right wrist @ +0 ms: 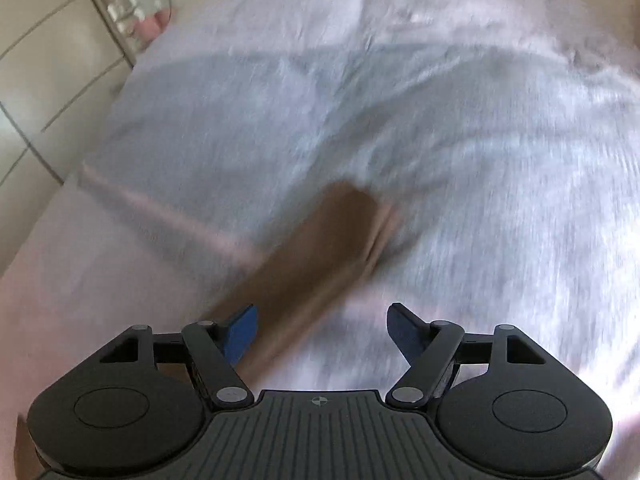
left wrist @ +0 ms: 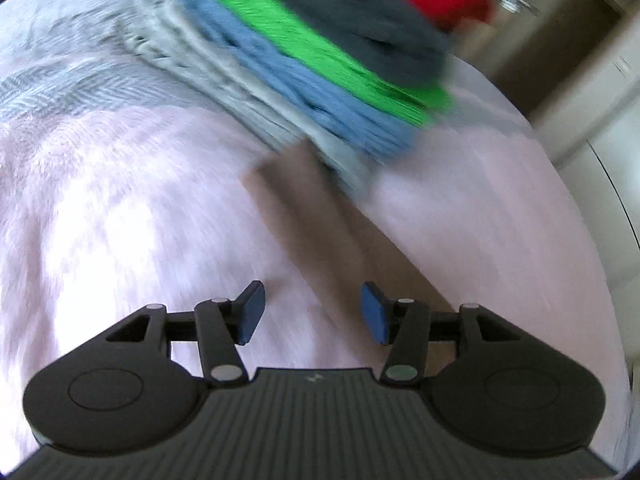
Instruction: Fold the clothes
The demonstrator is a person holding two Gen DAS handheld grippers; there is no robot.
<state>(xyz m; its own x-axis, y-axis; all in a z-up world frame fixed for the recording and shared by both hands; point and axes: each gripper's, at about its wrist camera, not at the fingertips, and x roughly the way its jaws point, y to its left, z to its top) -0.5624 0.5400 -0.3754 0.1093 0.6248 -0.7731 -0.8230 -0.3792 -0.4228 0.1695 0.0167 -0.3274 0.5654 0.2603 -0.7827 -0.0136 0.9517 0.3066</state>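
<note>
In the left wrist view a pale pink garment (left wrist: 140, 220) lies spread out and blurred under my left gripper (left wrist: 312, 314). That gripper is open, with nothing between its blue pads (left wrist: 252, 312). A brown strip (left wrist: 320, 220) shows through between parts of the cloth. In the right wrist view a pale lilac-white garment (right wrist: 400, 120) lies over a pink surface (right wrist: 100, 260), with the same kind of brown strip (right wrist: 312, 256) running toward my right gripper (right wrist: 322, 332). The right gripper is open and empty, just above the cloth.
A stack of folded clothes (left wrist: 320, 60) in grey, blue, green, dark grey and red sits at the far edge in the left wrist view. Tiled floor (right wrist: 40, 80) and a person's foot in a clear slipper (right wrist: 144, 8) lie left of the surface.
</note>
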